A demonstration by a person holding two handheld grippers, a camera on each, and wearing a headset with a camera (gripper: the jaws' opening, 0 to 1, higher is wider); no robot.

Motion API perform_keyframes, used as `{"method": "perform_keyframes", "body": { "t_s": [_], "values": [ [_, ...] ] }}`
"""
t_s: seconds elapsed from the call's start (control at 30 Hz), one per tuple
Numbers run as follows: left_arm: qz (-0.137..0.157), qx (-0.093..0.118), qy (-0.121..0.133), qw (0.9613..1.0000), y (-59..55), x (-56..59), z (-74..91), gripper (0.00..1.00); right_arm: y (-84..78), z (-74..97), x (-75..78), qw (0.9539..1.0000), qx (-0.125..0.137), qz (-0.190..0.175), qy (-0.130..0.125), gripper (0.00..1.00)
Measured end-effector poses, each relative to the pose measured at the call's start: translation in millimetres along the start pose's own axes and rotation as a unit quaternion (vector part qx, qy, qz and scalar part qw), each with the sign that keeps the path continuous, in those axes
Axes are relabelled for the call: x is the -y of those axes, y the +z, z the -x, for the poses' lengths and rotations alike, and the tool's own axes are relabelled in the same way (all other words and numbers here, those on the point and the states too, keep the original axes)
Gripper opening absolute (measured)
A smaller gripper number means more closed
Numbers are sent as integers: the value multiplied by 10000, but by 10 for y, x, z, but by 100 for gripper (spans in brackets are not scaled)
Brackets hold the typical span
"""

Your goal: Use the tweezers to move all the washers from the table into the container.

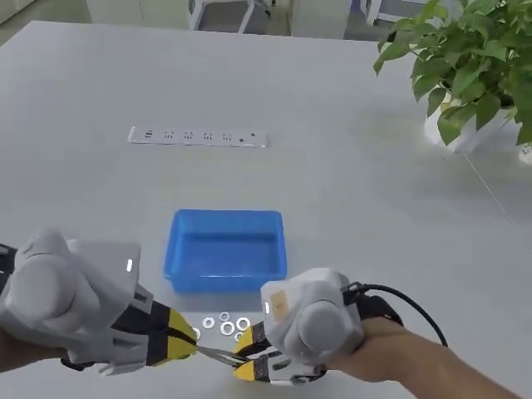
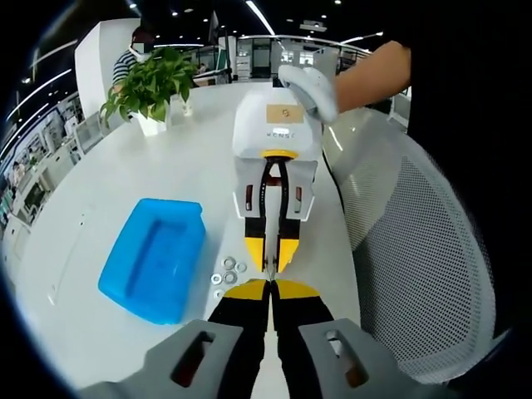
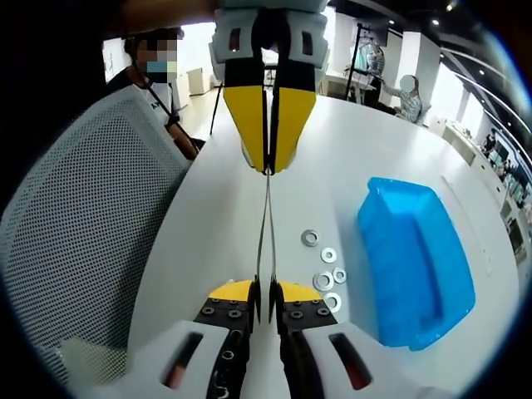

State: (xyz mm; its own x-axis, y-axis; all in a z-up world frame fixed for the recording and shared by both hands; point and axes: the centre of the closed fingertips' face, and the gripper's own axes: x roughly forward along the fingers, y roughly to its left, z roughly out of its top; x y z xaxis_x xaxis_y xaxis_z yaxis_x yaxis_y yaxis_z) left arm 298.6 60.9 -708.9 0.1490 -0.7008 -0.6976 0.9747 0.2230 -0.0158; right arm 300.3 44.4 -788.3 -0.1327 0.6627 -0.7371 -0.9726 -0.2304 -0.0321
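Head view: left gripper and right gripper face each other, both jaws closed on the tweezers. The washers lie on the worktop, just before the blue container.
Left gripper view: washers lie left of the jaws.
Right gripper view: the tweezers run straight ahead, washers to the right.

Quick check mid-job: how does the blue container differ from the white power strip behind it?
The container is blue, walled and open-topped; the power strip is white, flat and long. The container sits right by the washers; the power strip lies farther back, away from them. The container shows a bare floor with no washers in it; the power strip's top carries a row of sockets. Both lie on the table.
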Motion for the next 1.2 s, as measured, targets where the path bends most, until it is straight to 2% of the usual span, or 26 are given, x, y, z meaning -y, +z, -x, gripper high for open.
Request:
{"method": "perform_keyframes", "body": {
  "t_s": [0.27,0.57,0.77,1.03,1.2],
  "values": [
    [-131,75,-1,9999,154,8,33,5,101,-26,13,9999,109,-25,-23,11],
    [-269,120,-72,9995,259,40,10,5,167,-56,2,9995,278,-140,-48,11],
    [-355,175,-142,9991,332,51,-51,5,199,-74,-7,9995,302,-112,-48,11],
    [-348,290,-249,9987,387,74,-104,6,172,-60,-16,9995,305,-87,-59,11],
    [-387,168,-316,9986,321,88,-153,6,171,-62,-23,9995,313,-78,-63,11]
  ]
}}
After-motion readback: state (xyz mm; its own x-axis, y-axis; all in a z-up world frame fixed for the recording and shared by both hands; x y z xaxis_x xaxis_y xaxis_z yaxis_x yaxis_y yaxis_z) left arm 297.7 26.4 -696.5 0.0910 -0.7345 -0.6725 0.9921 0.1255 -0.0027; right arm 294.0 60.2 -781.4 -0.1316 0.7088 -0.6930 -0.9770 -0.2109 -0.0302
